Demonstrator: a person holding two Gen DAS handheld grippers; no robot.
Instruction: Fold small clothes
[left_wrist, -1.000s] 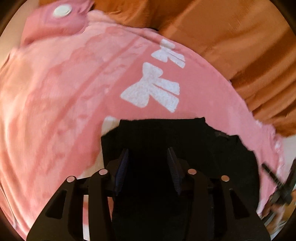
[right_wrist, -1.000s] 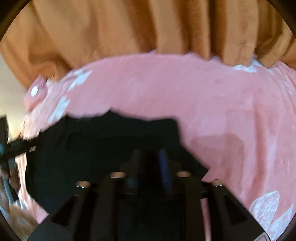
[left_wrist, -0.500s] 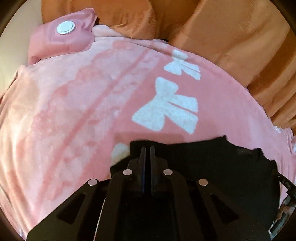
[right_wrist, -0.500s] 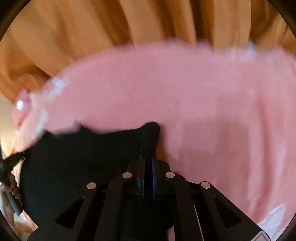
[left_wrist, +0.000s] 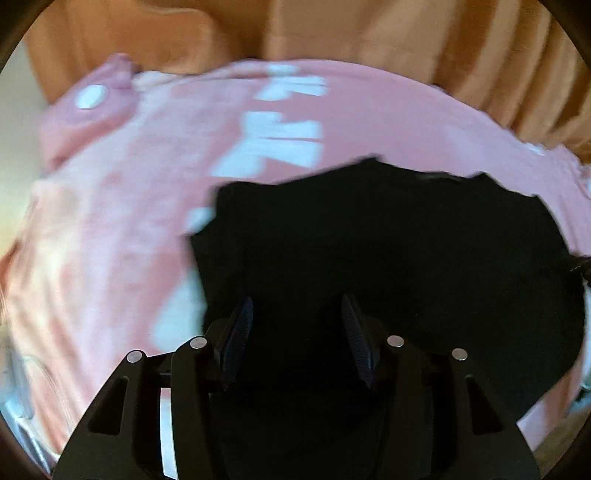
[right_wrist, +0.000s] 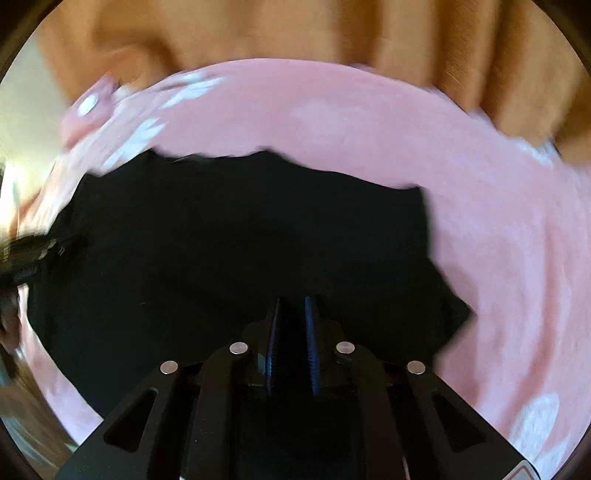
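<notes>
Black garment (left_wrist: 388, 240) fills frame centre on pink blanket (left_wrist: 110, 221); left hand-held gripper (left_wrist: 295, 310) released, right hand-held gripper (right_wrist: 293, 306) nearly closed, grasp unclear. Align edges before pressing flat.

Pink bow-print blanket (left_wrist: 388, 122); orange curtain (right_wrist: 295, 29) behind.
</notes>
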